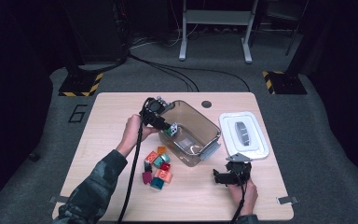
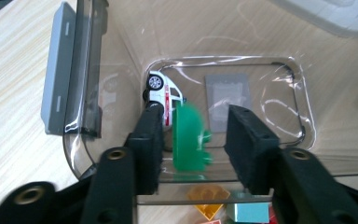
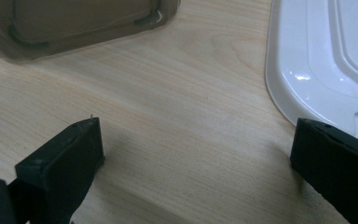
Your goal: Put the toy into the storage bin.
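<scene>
The left hand-held gripper (image 2: 193, 135) hangs over the rim of the clear tub (image 2: 100, 70), its jaws apart with a blurred green block (image 2: 189, 140) loose between them, touching neither pad. A white toy car (image 2: 161, 93) lies on the tub's floor just beyond. The right hand-held gripper (image 3: 196, 149) rests with jaws wide apart over bare worktop (image 3: 182, 107), beside the white lid (image 3: 317, 60)
</scene>
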Available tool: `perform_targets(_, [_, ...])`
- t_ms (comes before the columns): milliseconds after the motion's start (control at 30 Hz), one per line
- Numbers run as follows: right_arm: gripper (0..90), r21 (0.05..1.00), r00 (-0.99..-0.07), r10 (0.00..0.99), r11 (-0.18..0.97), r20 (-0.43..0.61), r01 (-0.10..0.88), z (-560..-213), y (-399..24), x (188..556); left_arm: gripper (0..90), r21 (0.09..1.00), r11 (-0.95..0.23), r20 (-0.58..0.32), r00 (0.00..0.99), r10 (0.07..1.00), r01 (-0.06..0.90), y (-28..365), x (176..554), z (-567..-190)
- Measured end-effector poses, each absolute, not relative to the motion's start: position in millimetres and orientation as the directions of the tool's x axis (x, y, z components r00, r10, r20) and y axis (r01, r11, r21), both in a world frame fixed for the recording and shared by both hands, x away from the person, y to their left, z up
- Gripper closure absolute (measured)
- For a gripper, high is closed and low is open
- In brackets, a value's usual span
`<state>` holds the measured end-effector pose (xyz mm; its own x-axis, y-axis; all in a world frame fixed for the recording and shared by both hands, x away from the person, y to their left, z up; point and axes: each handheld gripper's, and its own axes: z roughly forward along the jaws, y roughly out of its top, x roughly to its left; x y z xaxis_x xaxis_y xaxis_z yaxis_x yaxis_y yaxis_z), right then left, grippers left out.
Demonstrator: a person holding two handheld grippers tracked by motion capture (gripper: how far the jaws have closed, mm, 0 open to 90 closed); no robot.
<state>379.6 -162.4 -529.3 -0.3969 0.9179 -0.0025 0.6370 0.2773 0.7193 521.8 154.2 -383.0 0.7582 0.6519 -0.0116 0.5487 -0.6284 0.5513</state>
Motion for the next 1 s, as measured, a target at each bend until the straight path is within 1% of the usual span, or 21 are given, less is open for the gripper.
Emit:
perform_targets(133, [1.8, 0.720, -0.395, 0.919, 0.276, -0.003, 0.637, -529, -162, 380, 46.0, 0.552, -0.624, -0.008, 0.752, 0.659, 0.553, 156, 521, -382])
perform_targets(300, [1.9, 0.720, -0.395, 0.919, 0.276, -0.003, 0.636, -529, -162, 380, 33.2, 0.596, -0.606, 0.012, 0.749, 0.663, 0.527, 164, 509, -373])
perform_targets(333, [1.9, 0.720, -0.395, 0.919, 0.278, -0.005, 0.636, -529, -163, 380, 31.1, 0.596, -0.606, 0.012, 0.749, 0.663, 0.527, 164, 509, -373])
perform_targets(367, [1.9, 0.720, -0.395, 0.919, 0.278, -0.005, 0.636, -529, -163, 380, 31.1, 0.605, -0.602, 0.016, 0.748, 0.663, 0.520, 166, 506, -370])
perform_targets(400, [2.0, 0.720, -0.395, 0.919, 0.276, -0.003, 0.637, -529, -162, 380, 26.6, 0.621, -0.595, 0.020, 0.748, 0.663, 0.510, 170, 499, -367])
perform_targets(433, [2.0, 0.720, -0.395, 0.919, 0.276, -0.003, 0.637, -529, -162, 380, 24.7, 0.621, -0.595, 0.020, 0.748, 0.663, 0.510, 170, 499, -367])
perform_targets(467, [2.0, 0.721, -0.391, 0.920, 0.272, -0.002, 0.637, -529, -162, 380, 24.7, 0.629, -0.591, 0.023, 0.748, 0.664, 0.505, 173, 495, -364])
perform_targets(533, [2.1, 0.723, -0.386, 0.923, 0.266, 0.001, 0.638, -529, -162, 380, 20.0, 0.640, -0.587, 0.030, 0.747, 0.664, 0.496, 178, 488, -362])
perform_targets(667, [2.1, 0.724, -0.382, 0.924, 0.263, 0.001, 0.638, -529, -162, 380, 17.4, 0.660, -0.572, 0.031, 0.743, 0.669, 0.487, 191, 473, -359])
perform_targets(733, [2.1, 0.724, -0.382, 0.924, 0.263, 0.001, 0.638, -529, -162, 380, 16.2, 0.673, -0.567, 0.046, 0.738, 0.673, 0.475, 201, 461, -360])
perform_targets(767, [2.1, 0.724, -0.382, 0.924, 0.263, 0.001, 0.638, -529, -162, 380, 16.0, 0.673, -0.567, 0.046, 0.738, 0.673, 0.475, 201, 461, -360])
perform_targets(800, [2.1, 0.725, -0.382, 0.924, 0.262, 0.001, 0.637, -529, -162, 380, 15.8, 0.677, -0.564, 0.051, 0.735, 0.677, 0.473, 208, 453, -363])
perform_targets(900, [2.1, 0.724, -0.382, 0.924, 0.263, 0.001, 0.638, -529, -162, 380, 15.5, 0.679, -0.561, 0.056, 0.728, 0.683, 0.474, 214, 446, -367])
perform_targets(1000, [2.1, 0.724, -0.381, 0.924, 0.262, 0.001, 0.637, -529, -162, 380, 15.5, 0.665, -0.570, 0.060, 0.726, 0.685, 0.483, 222, 437, -378])
